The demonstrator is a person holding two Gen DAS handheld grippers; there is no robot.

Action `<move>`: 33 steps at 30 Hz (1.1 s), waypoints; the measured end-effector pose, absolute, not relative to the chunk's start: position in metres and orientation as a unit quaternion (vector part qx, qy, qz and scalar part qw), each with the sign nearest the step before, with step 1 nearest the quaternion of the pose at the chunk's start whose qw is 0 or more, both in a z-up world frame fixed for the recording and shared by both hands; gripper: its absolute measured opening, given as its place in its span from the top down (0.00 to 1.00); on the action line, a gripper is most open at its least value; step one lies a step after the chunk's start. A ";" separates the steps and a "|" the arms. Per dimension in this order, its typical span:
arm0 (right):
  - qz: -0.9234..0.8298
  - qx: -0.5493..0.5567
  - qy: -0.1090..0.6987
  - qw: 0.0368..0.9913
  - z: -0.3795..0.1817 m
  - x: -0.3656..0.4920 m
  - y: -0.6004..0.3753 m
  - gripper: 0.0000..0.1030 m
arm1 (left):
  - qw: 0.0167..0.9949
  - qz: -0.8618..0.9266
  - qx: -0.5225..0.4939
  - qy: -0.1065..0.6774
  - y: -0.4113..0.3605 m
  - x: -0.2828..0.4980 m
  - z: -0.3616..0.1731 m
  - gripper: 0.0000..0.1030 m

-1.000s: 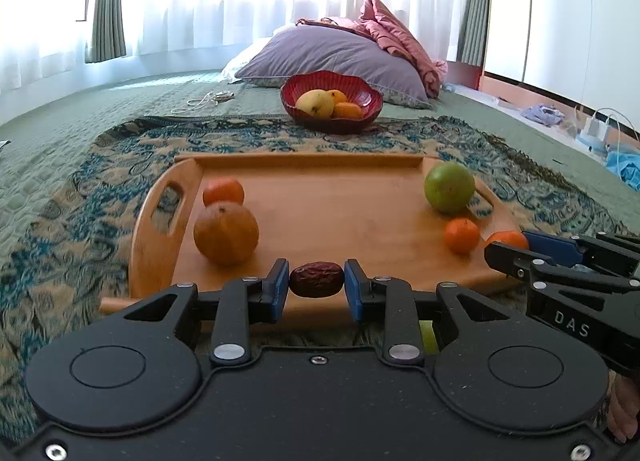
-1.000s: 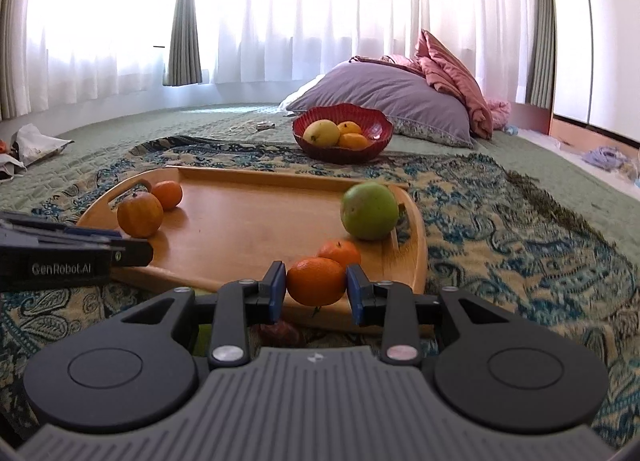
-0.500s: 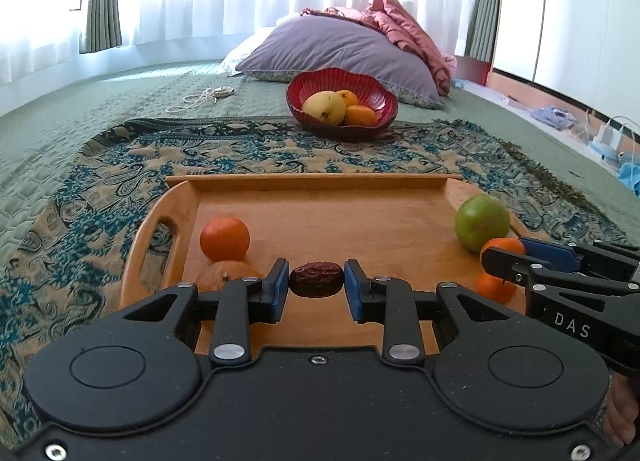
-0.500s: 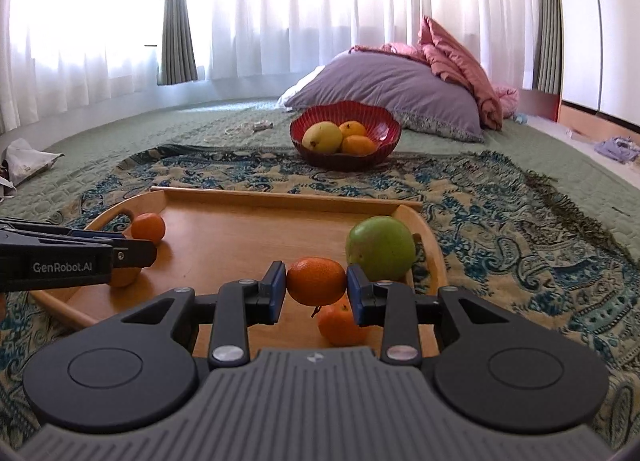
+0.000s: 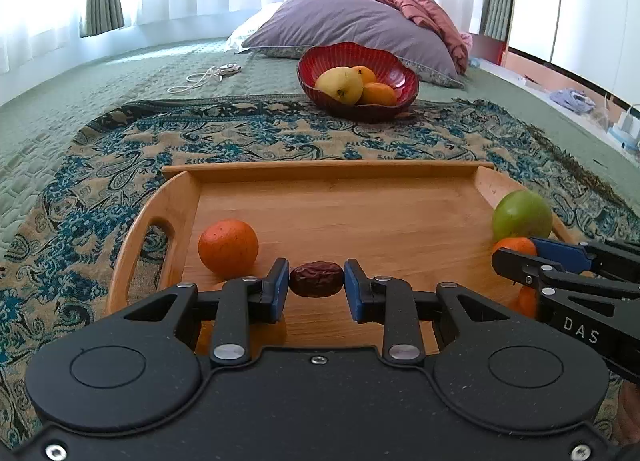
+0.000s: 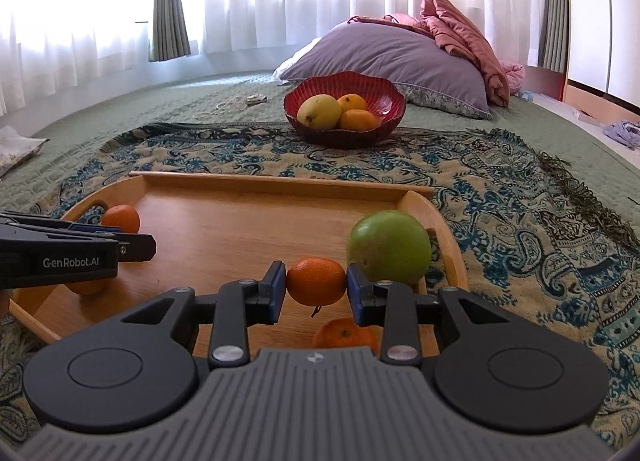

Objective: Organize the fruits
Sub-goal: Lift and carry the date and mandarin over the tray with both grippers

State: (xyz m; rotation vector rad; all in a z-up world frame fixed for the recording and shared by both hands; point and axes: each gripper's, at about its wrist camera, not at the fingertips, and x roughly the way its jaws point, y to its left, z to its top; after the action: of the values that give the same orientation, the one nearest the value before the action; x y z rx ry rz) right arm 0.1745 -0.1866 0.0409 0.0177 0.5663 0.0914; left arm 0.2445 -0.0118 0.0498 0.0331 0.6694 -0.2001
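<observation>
My left gripper is shut on a dark brown date, held above the near part of the wooden tray. My right gripper is shut on a small orange tangerine, held above the tray's right side. On the tray lie an orange at the left, a green apple at the right, and another tangerine below my right gripper. A red bowl beyond the tray holds a yellow fruit and two orange ones.
The tray rests on a patterned blue and beige cloth over a green quilted bed. A purple pillow with pink bedding lies behind the bowl. A white cable lies at the far left.
Both grippers have risen and moved forward over the tray, carrying the date and the tangerine. The large orange at the tray's left has dropped out of sight under the left gripper.
</observation>
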 end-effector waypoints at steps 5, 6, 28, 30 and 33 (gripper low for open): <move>0.049 0.001 0.283 0.958 0.039 0.178 -0.183 0.63 | 0.939 -0.103 0.033 0.326 -0.016 0.243 0.047 0.72; 0.049 0.001 0.284 0.958 0.039 0.179 -0.182 0.63 | 0.939 -0.104 0.033 0.327 -0.017 0.243 0.047 0.72; 0.058 0.000 0.295 0.954 0.031 0.180 -0.178 0.63 | 0.935 -0.115 0.036 0.334 -0.029 0.238 0.036 0.72; 0.058 -0.003 0.295 0.954 0.030 0.180 -0.177 0.63 | 0.935 -0.115 0.037 0.334 -0.029 0.239 0.036 0.72; 0.059 -0.005 0.294 0.954 0.030 0.179 -0.177 0.63 | 0.935 -0.114 0.038 0.333 -0.029 0.239 0.036 0.72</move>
State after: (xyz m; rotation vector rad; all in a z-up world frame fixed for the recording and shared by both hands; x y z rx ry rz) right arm 0.1786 -0.1770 0.0299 -0.0107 0.5968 0.1206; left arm 0.2386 -0.0288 0.0361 0.0784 0.6808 -0.2340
